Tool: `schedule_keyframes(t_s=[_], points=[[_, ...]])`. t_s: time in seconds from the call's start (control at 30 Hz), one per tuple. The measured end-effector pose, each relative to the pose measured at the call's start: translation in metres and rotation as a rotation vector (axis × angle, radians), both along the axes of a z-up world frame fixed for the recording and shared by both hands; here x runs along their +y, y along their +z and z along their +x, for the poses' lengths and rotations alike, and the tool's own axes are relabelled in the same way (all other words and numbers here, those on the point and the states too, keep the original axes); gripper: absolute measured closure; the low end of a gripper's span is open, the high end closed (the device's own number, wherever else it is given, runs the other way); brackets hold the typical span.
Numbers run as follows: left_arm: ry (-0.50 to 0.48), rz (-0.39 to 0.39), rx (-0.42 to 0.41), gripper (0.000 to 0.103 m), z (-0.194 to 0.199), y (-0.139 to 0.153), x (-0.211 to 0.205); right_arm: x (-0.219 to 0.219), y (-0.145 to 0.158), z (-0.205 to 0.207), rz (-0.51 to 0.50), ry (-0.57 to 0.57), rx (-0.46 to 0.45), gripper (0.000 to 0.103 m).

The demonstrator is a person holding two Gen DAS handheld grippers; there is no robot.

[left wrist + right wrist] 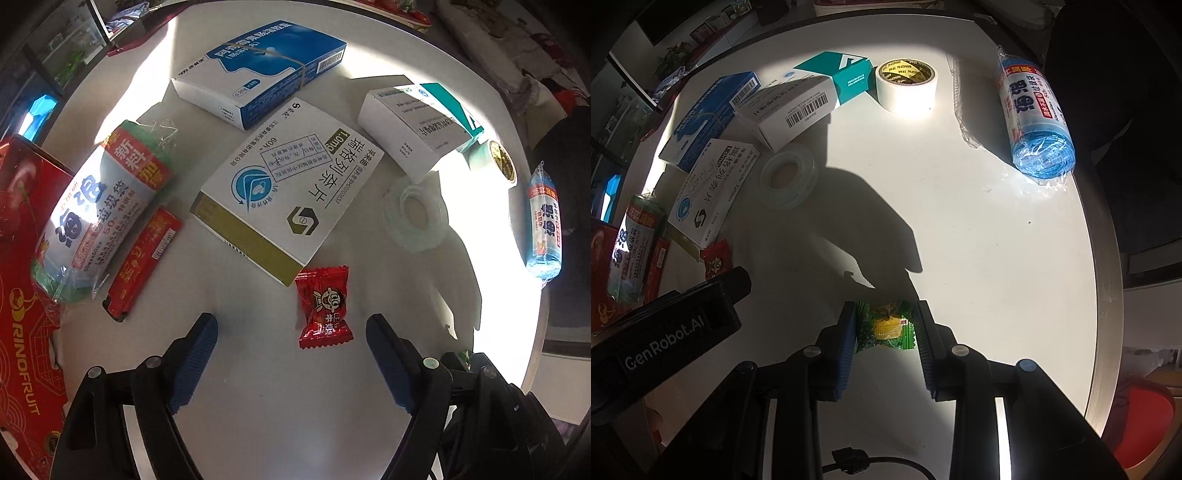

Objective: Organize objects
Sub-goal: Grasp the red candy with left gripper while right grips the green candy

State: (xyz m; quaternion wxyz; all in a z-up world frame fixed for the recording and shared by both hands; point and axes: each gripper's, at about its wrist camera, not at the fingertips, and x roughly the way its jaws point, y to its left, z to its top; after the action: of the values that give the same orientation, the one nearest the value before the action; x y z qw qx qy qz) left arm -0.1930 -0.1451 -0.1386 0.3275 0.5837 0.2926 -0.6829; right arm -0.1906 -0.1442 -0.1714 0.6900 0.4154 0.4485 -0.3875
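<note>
green-and-yellow wrapped candy (pixel 886 326) clamped between blue pads of right tool (pixel 886 325), near front edge of round white tabletop (pixel 979 229). left tool (pixel 291 332) spread apart, empty, above tabletop; red wrapped candy (pixel 323 308) lies flat between its fingertips, touching neither. just beyond red candy: white-and-gold medicine box (pixel 284 199). clear tape roll (pixel 415 212) to its right, blue-and-white medicine box (pixel 266 70) farther back. blue roll of rubbish bags (pixel 1036 118) near right edge; white masking tape roll (pixel 907 86) at back.
</note>
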Motion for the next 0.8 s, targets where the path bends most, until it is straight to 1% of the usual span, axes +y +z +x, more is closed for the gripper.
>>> schedule_keyframes(t_s=[0.1,0.17,0.27,0.33,0.37,0.4,0.43,0.47,0.57,0.6,0.67,0.7,0.8], points=[[-0.008,-0.052,-0.025,0.017,-0.009,-0.002,0.009,-0.001,0.0,-0.002,0.006,-0.002,0.0,0.073],[-0.019,-0.071,-0.014,0.016,-0.013,-0.002,0.013,-0.001,0.0,-0.003,0.01,-0.006,-0.004,0.073],[-0.027,-0.075,-0.011,0.019,-0.017,-0.001,0.016,-0.002,0.0,-0.003,0.009,-0.01,-0.003,0.073],[-0.04,-0.084,-0.003,0.027,-0.018,0.001,0.017,-0.001,0.0,-0.003,0.004,-0.011,0.003,0.073],[-0.047,-0.092,0.005,0.035,-0.018,0.002,0.018,-0.001,0.0,-0.003,0.003,-0.013,0.004,0.073],[-0.054,-0.101,0.013,0.048,-0.017,0.004,0.018,-0.001,0.0,-0.003,0.001,-0.018,0.004,0.073],[-0.065,-0.108,0.022,0.058,-0.017,0.006,0.019,-0.001,0.0,-0.003,0.001,-0.021,0.005,0.072],[-0.076,-0.109,0.027,0.075,-0.017,0.007,0.019,-0.001,0.0,-0.003,0.001,-0.025,0.005,0.072],[-0.093,-0.101,0.032,0.079,-0.015,0.007,0.018,-0.001,0.0,-0.003,-0.003,-0.038,0.008,0.072],[-0.114,-0.105,0.03,0.079,-0.014,0.007,0.019,-0.001,0.0,-0.004,-0.004,-0.046,0.006,0.072],[-0.123,-0.101,0.043,0.081,-0.012,0.008,0.018,-0.001,0.0,-0.006,-0.001,-0.065,-0.004,0.072],[-0.128,-0.098,0.048,0.083,-0.011,0.008,0.018,-0.001,0.0,-0.007,0.002,-0.074,-0.012,0.073],[-0.127,-0.066,0.075,0.085,-0.005,0.008,0.013,-0.002,-0.001,-0.012,0.015,-0.101,-0.032,0.073]])
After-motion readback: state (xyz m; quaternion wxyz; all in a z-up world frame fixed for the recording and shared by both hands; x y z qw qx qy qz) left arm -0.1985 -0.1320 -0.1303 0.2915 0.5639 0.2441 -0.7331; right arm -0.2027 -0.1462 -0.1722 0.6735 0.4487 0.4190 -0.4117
